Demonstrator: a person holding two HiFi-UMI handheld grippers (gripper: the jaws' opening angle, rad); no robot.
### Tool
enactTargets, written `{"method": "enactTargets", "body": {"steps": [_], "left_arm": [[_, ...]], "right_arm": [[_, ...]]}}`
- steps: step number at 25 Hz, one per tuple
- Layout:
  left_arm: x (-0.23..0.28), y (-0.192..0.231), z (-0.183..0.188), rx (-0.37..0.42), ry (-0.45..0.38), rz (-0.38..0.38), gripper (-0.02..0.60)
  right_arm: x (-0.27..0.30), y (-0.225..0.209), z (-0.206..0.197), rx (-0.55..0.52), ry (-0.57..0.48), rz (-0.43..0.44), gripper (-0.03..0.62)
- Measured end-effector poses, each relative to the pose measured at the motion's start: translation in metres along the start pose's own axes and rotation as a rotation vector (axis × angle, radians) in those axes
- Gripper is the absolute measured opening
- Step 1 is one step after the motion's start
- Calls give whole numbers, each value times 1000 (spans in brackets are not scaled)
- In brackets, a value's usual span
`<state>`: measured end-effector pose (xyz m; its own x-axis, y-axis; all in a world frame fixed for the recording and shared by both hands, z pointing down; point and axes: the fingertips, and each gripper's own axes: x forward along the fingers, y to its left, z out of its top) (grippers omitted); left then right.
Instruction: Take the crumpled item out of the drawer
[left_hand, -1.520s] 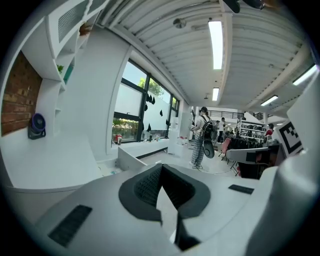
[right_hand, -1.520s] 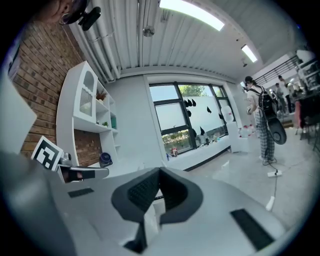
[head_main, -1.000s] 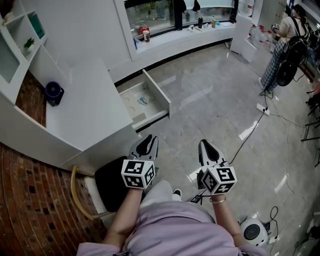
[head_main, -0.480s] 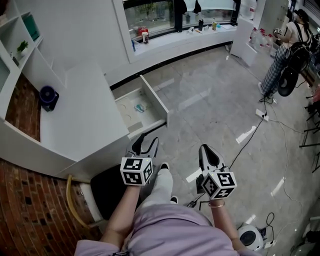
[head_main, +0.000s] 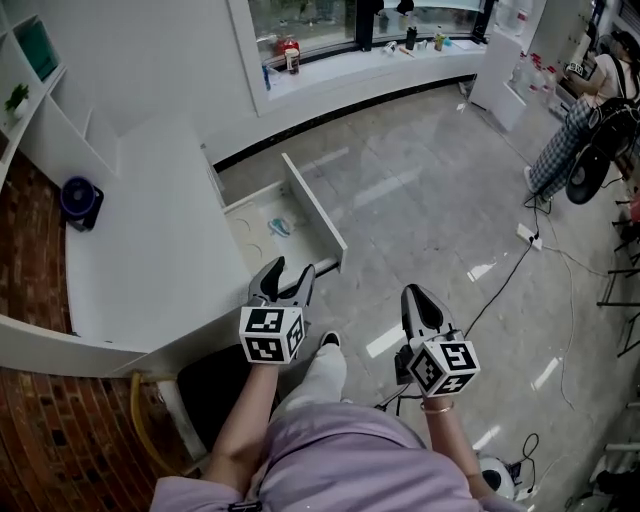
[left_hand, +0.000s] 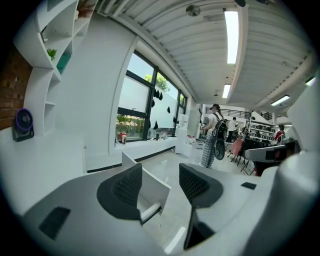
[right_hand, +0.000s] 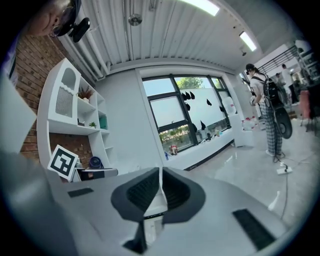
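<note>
The white drawer (head_main: 318, 212) stands pulled out of the white counter, and a small crumpled teal-and-white item (head_main: 281, 227) lies on its floor. My left gripper (head_main: 292, 270) hovers just short of the drawer's near end. Its jaws are opening and nothing is between them. In the left gripper view the left gripper (left_hand: 160, 171) frames the drawer's front panel (left_hand: 150, 189); the item is hidden there. My right gripper (head_main: 416, 296) is shut and empty over the floor to the right, its pads together in the right gripper view (right_hand: 160, 175).
A white counter (head_main: 160, 240) with a blue fan (head_main: 78, 200) lies to the left. A black chair seat (head_main: 215, 385) is under my left arm. A power strip (head_main: 527, 233) and cables cross the floor at right, near a standing person (head_main: 575, 130). Bottles (head_main: 290, 55) line the window sill.
The left gripper's jaws have gone from shut to open. Both grippers have come closer to the drawer. The right gripper stays shut.
</note>
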<state>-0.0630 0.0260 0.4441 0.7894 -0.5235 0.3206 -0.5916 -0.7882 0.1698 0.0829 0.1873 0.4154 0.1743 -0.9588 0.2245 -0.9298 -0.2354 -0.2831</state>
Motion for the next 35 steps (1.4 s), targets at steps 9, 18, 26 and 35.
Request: {"method": "enactTargets", "body": {"steps": [9,18,26,35], "left_arm": [[68,57,8,-17,46,19,224],[113,89,8,-34,91,31,225],[142,109,2,-65,122,54,233],[179,133,0,-90,150,122,241]], "right_arm": [[91,-4,19,7,17,0,11],[149,-13,29,20,30,-2,11],[189,-22,30,22,65,27,11],[245,-36,47,9,102,101,11]]}}
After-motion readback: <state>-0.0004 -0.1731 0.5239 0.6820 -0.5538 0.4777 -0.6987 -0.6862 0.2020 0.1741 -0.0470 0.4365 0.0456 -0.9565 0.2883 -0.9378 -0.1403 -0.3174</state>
